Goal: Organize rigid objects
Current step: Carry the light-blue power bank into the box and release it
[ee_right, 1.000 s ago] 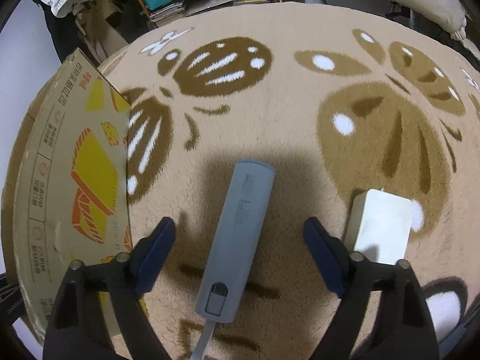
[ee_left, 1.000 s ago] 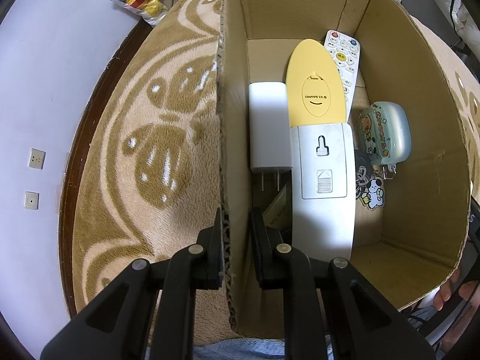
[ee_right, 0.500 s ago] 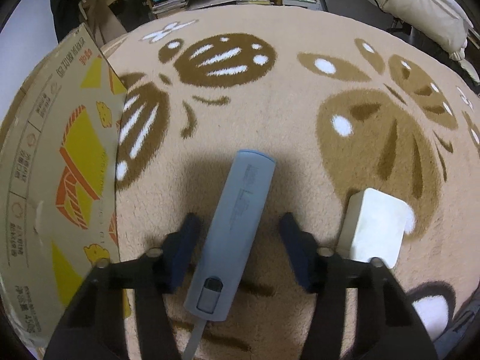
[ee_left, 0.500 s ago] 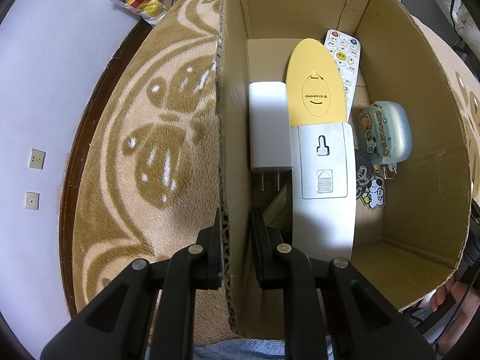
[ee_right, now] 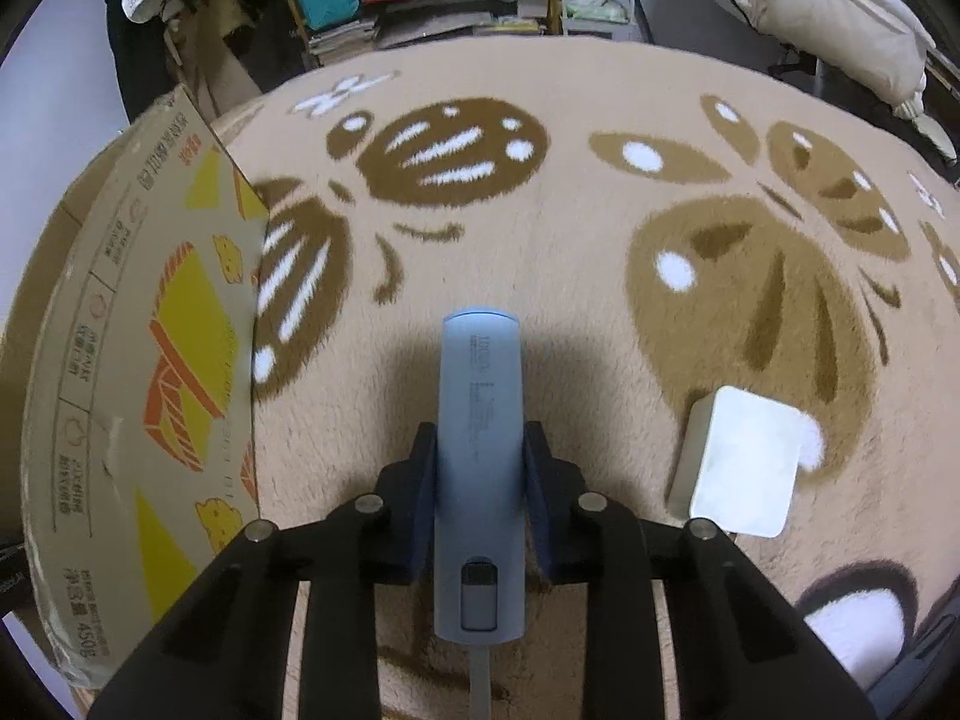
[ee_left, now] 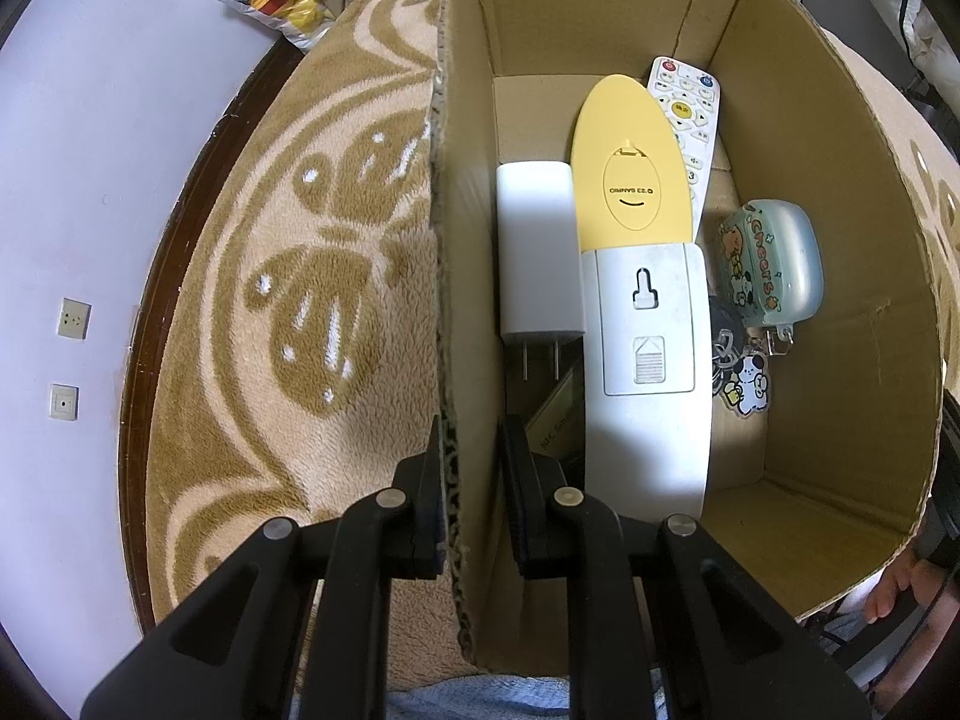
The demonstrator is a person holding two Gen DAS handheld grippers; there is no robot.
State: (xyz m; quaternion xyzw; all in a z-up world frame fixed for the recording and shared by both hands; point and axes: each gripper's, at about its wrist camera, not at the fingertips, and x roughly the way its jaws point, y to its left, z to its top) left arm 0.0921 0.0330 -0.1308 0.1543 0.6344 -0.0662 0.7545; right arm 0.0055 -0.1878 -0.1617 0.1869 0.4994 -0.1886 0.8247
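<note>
the right gripper (ee_right: pixel 478 468) is clenched on a grey-blue power bank (ee_right: pixel 479 468) lying on the patterned rug (ee_right: pixel 600 276), just beside the cardboard box (ee_right: pixel 138 360). it is long, smooth and rounded, gripped near mid-length, so it may pivot or slip when lifted; its cable tail could snag. the left gripper (ee_left: pixel 471 480) pinches the box wall (ee_left: pixel 465 300); letting go could let the box shift. a white charger block (ee_right: pixel 741 462) waits nearby.

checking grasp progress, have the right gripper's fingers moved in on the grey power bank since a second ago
Yes. The right gripper has shut on the grey power bank; its fingers, earlier spread wide, now press its sides, while the white block stays put.
</note>
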